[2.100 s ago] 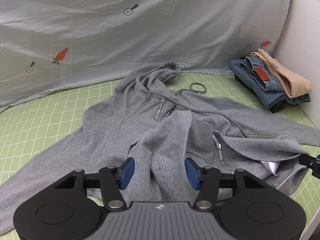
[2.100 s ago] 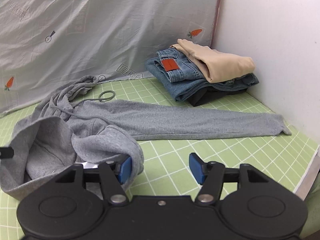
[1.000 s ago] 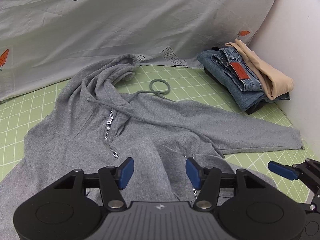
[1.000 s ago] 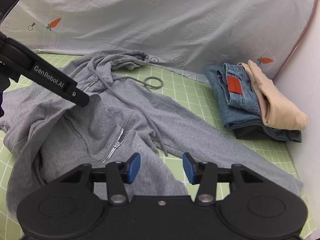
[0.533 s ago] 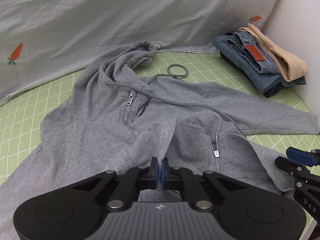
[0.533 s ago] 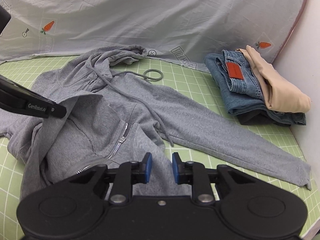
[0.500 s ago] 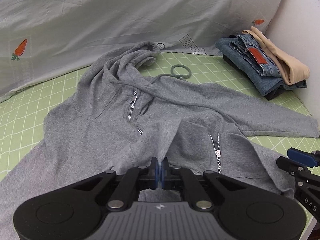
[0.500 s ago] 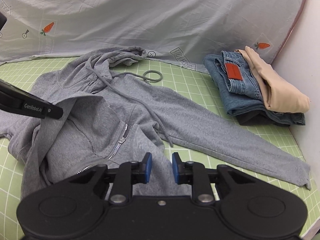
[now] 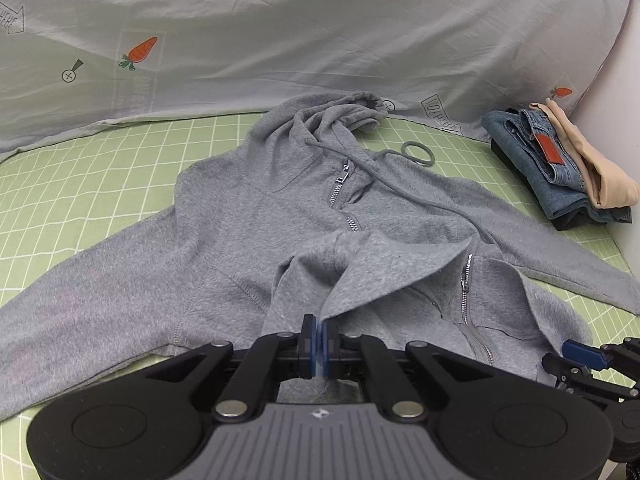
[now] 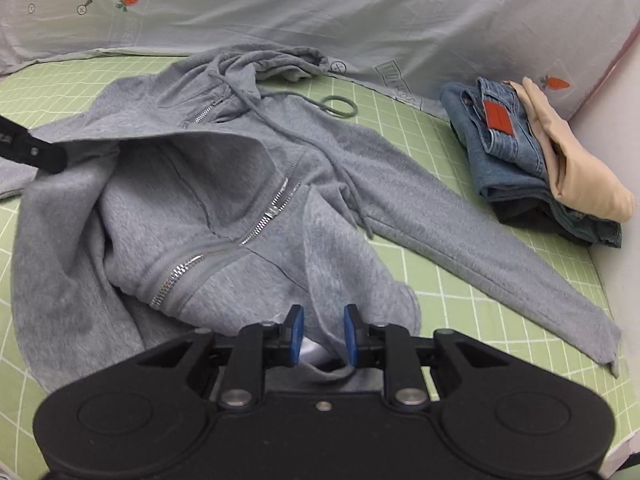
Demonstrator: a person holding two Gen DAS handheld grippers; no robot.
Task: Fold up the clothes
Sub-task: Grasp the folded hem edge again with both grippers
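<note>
A grey zip hoodie (image 9: 260, 220) lies face up on the green grid mat (image 9: 80, 184), sleeves spread left and right. My left gripper (image 9: 319, 344) is shut on the lower front edge of the left panel, which rises to it in a peak. In the right wrist view the same hoodie (image 10: 224, 184) is bunched, its zipper half open. My right gripper (image 10: 321, 334) is narrowed onto a thick fold of the right panel's hem, and the cloth runs up between the blue pads. The right gripper (image 9: 580, 356) shows at the left view's lower right edge.
Folded jeans (image 10: 500, 148) and a beige garment (image 10: 580, 176) are stacked at the far right against the white wall (image 10: 616, 120). A grey carrot-print sheet (image 9: 320, 40) hangs behind the mat. The drawstring loop (image 9: 418, 154) lies beside the hood.
Both grippers stood open over the hem a second ago. The left has since shut on the cloth and drawn it up into a peak; the right has narrowed onto its fold.
</note>
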